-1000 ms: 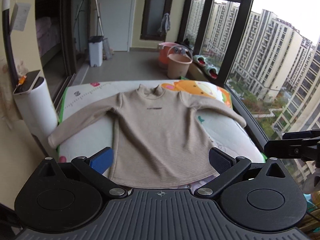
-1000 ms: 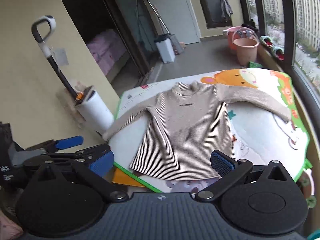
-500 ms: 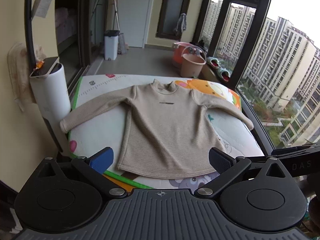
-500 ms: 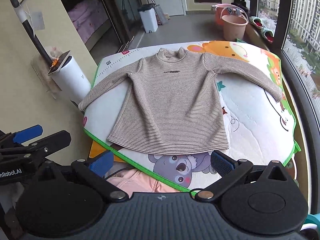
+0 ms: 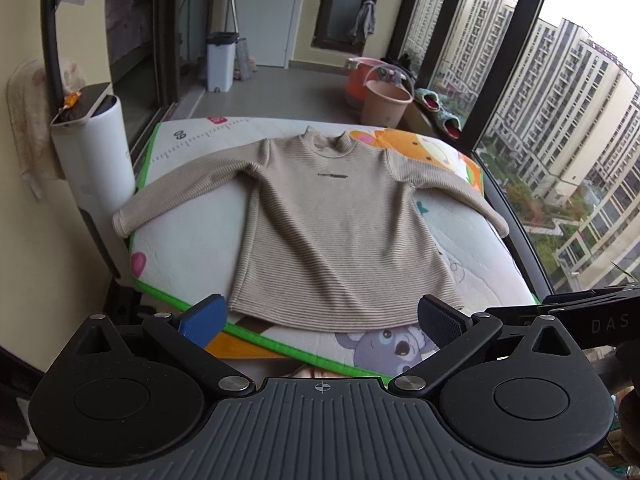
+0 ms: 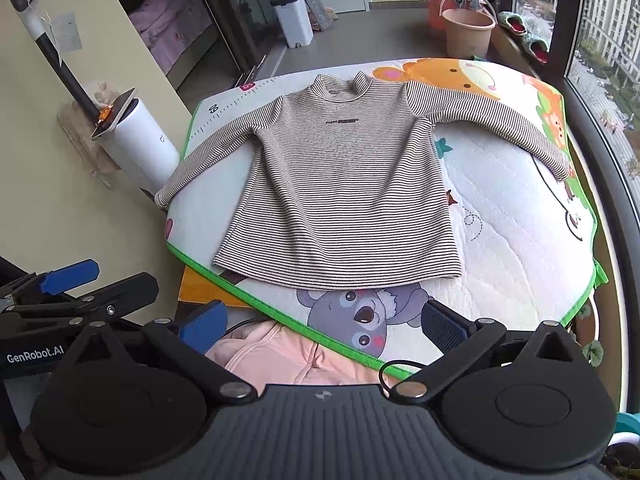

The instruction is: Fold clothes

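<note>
A beige fine-striped long-sleeved top [image 5: 336, 236] lies flat, face up, on a cartoon-printed play mat [image 5: 188, 248], both sleeves spread out to the sides and the hem toward me. It also shows in the right wrist view [image 6: 344, 196] on the mat [image 6: 520, 240]. My left gripper [image 5: 320, 318] is open and empty, held back from the hem near the mat's front edge. My right gripper [image 6: 322, 322] is open and empty, over the mat's front edge. The left gripper also shows at the left of the right wrist view [image 6: 76, 296].
A white cylinder with a vacuum handle [image 5: 96, 152] stands at the mat's left edge. Pink clothing [image 6: 288, 360] lies below the mat's front edge. Buckets [image 6: 468, 32] and a white bin [image 6: 294, 18] stand on the floor behind. Windows run along the right.
Both grippers have pulled back and risen from the top; more of the mat's front edge and the pink clothing beneath now show. The top has not moved.
</note>
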`<state>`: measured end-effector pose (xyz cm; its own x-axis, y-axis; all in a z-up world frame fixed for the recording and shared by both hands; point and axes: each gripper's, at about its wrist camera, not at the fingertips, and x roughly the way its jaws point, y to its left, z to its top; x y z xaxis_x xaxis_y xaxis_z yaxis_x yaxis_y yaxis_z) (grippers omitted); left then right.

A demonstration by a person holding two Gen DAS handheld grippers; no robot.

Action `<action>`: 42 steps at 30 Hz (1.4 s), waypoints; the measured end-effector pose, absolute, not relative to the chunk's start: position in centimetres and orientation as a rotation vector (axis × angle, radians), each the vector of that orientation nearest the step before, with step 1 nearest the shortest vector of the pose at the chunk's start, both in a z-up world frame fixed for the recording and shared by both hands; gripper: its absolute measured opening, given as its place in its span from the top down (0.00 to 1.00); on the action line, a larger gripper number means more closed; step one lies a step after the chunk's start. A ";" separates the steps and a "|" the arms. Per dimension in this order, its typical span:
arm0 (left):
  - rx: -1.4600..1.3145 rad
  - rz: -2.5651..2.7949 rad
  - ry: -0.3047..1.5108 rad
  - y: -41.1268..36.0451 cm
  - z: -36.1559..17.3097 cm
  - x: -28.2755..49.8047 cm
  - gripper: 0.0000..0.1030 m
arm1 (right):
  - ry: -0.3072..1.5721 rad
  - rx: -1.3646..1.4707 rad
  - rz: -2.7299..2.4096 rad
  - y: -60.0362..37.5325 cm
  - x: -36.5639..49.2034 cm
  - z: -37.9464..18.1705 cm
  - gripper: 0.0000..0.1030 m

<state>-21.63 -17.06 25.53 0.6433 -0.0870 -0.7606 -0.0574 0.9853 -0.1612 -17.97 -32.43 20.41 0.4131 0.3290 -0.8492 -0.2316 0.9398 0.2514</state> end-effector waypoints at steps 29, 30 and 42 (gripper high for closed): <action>-0.177 -0.011 0.959 -17.5 23.1 -20.8 0.00 | 1.151 0.087 0.363 -31.7 -17.6 19.0 0.00; -0.177 -0.011 0.960 -17.6 23.1 -20.8 0.00 | 1.153 0.085 0.364 -31.6 -17.6 19.0 0.00; -0.182 -0.018 0.953 -17.9 23.2 -20.9 0.00 | 1.164 0.082 0.367 -31.5 -17.5 18.7 0.00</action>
